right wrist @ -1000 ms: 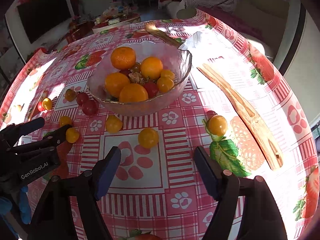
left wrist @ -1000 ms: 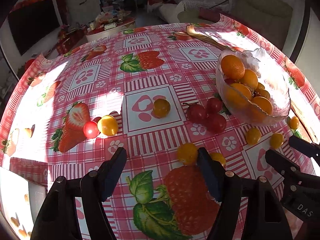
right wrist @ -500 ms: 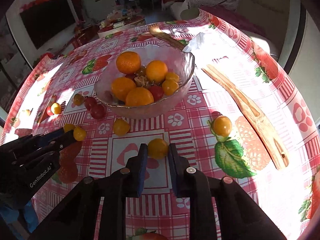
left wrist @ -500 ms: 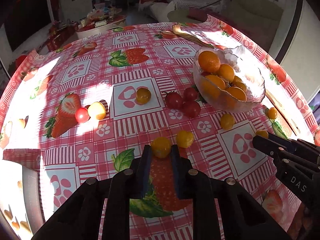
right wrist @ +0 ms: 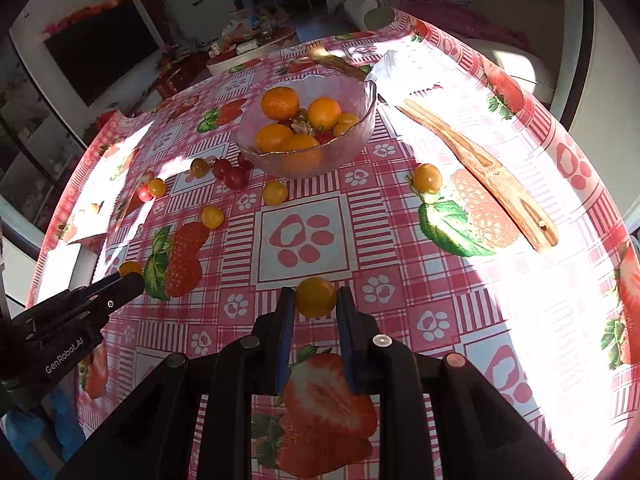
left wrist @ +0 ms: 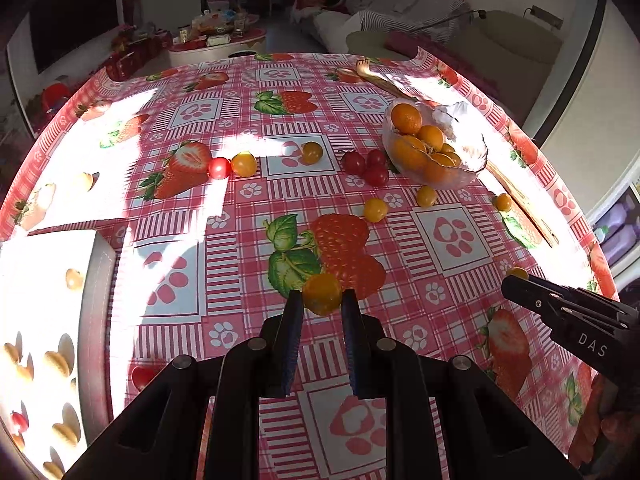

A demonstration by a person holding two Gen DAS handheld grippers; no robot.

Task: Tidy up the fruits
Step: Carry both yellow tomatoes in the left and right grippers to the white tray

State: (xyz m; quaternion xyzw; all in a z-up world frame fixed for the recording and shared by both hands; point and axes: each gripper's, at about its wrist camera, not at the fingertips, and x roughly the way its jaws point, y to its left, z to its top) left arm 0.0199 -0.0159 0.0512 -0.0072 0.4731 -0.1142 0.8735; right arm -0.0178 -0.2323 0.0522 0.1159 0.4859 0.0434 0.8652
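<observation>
Yellow-orange and glossy, a round cherry tomato (left wrist: 322, 294) sits pinched between the blue-padded fingertips of the left hand-held gripper (left wrist: 321, 300), held above the pink checked tabletop (left wrist: 460, 304) over a printed strawberry. The right hand-held gripper (right wrist: 315, 300) pinches a second yellow tomato (right wrist: 315, 297) the same way, above a paw-print square.

Further out, loose fruit lies scattered on the cloth: two yellow tomatoes (right wrist: 213, 217) (right wrist: 274, 193) near the bowl's front, another (right wrist: 427, 178) off to its right beside a long wooden fork (right wrist: 476, 164), and a cluster of three dark red tomatoes (right wrist: 233, 170) just left of the bowl. Beyond those, a red (left wrist: 219, 168) and a yellow one (left wrist: 244, 164) rest touching each other, with an orange-brown one (left wrist: 311, 152) apart from them.

The clear glass bowl (right wrist: 360, 128) stands upright and holds several oranges (right wrist: 280, 103), smaller yellow tomatoes, a red one and a walnut-like piece (right wrist: 301, 126) in the middle.
</observation>
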